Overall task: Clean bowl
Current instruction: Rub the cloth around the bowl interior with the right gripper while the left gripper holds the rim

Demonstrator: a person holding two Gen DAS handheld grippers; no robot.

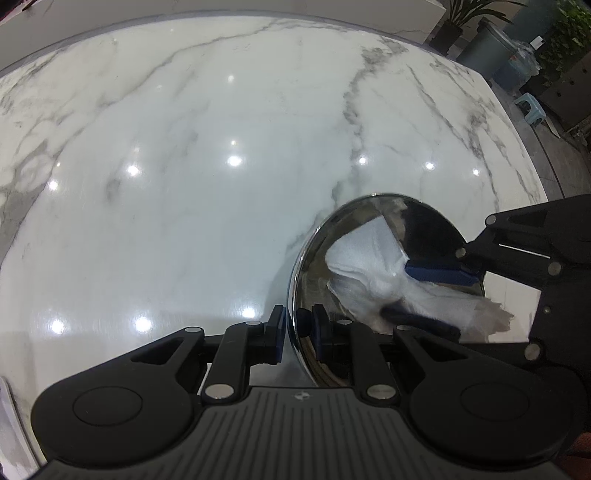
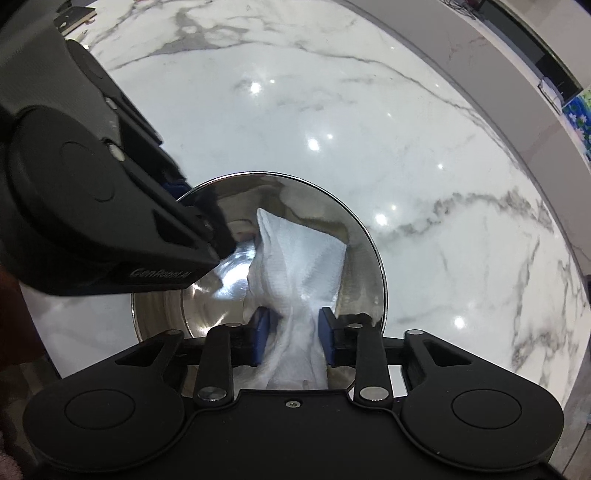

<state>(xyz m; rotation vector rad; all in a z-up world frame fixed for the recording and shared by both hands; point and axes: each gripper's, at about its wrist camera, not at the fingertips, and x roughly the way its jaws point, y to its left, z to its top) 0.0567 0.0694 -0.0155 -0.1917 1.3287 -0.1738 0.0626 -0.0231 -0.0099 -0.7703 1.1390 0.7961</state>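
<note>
A shiny steel bowl [image 1: 365, 225] stands on the white marble table [image 1: 207, 192]. My left gripper [image 1: 297, 326] is shut on the bowl's near rim, one pad outside and one inside. My right gripper [image 2: 291, 330] is shut on a white cloth [image 2: 299, 254] and holds it down inside the bowl [image 2: 354, 236]. In the left wrist view the cloth [image 1: 365, 266] lies against the bowl's inner wall, with the right gripper [image 1: 424, 291] coming in from the right. In the right wrist view the left gripper's black body [image 2: 92, 206] covers the bowl's left side.
The marble table spreads wide beyond the bowl in both views [image 2: 406, 129]. Past its far right edge in the left wrist view are a grey bin [image 1: 491, 48], potted plants [image 1: 465, 18] and a small blue stool [image 1: 530, 107]. A white ledge [image 2: 517, 96] borders the table in the right wrist view.
</note>
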